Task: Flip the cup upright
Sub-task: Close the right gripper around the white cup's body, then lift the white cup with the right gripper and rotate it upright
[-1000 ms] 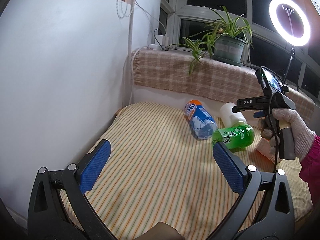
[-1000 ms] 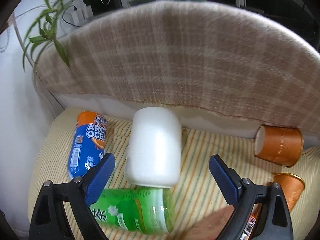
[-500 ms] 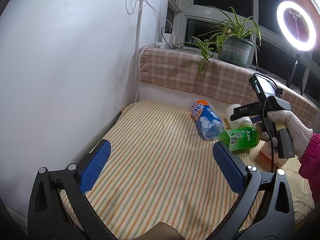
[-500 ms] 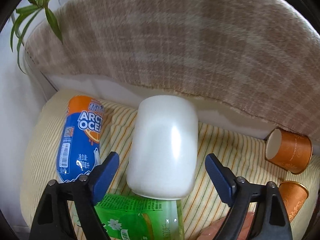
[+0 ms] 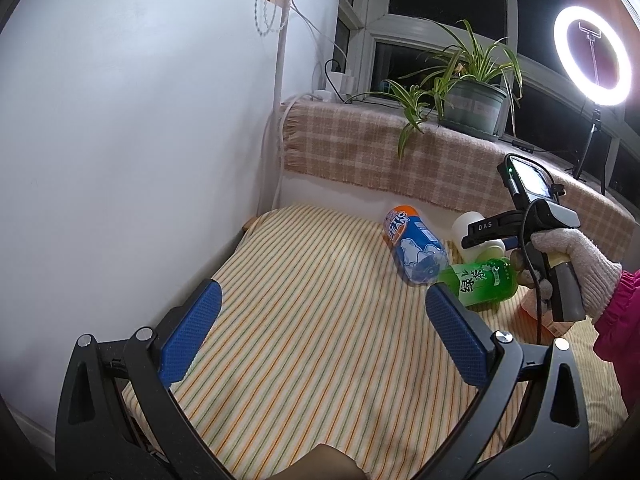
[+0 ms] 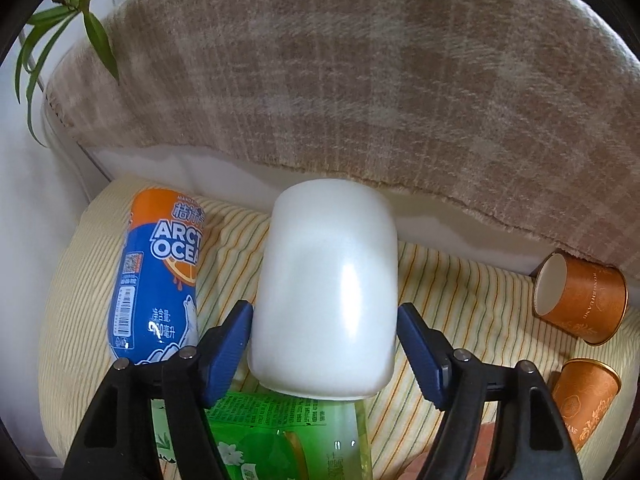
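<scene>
Since the earlier frames the right gripper has advanced and narrowed, its blue pads now bracketing the white cup, apparently touching its sides; a firm clamp cannot be confirmed. Beneath its jaws lies the green bottle; left of them the blue bottle; the cup lies between, seemingly inverted. The left gripper hovers wide open, holding nothing, well short of the cluster, presumably kept clear.

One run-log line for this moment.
right claw: astride white cup, pads at sides | cup: inverted | left claw: open, idle

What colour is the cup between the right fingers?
Plain white cup, clearest in the right wrist view.
</scene>
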Demonstrator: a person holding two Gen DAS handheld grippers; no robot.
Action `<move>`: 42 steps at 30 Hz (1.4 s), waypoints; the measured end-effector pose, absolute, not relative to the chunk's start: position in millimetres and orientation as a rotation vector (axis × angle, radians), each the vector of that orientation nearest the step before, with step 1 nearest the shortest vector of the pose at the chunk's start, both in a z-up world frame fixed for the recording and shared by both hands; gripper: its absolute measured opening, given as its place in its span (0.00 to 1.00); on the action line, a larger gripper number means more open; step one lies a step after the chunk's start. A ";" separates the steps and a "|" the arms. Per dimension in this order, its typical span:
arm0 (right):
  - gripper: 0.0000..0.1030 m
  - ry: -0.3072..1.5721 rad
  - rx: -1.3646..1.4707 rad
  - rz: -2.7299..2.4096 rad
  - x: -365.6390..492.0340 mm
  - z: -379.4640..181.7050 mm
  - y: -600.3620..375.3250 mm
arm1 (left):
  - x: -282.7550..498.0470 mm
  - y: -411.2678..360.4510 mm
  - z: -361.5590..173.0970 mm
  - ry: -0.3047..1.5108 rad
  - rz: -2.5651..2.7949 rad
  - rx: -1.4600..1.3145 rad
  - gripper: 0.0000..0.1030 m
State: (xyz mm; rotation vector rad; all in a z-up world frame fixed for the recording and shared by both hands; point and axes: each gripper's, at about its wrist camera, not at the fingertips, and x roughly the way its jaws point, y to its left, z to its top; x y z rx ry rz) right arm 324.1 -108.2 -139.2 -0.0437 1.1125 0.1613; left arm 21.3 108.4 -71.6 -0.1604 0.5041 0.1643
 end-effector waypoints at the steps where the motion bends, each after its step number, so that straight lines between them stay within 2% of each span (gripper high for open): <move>1: 0.73 1.109 -0.041 0.163 322.9 -137.5 -109.4 | 20.6 107.9 -71.5 0.503 0.165 -0.159 1.00; 18: 0.73 1.007 0.038 0.206 297.2 -85.2 -126.4 | 6.6 96.6 -59.4 0.471 0.153 -0.137 1.00; 29: 0.73 0.908 0.145 0.309 219.5 -36.8 -161.6 | 2.9 86.6 -53.6 0.464 0.123 -0.131 1.00; 42: 0.73 0.900 0.290 0.317 115.6 -65.3 -193.6 | 12.6 56.8 -63.3 0.555 -0.018 -0.163 1.00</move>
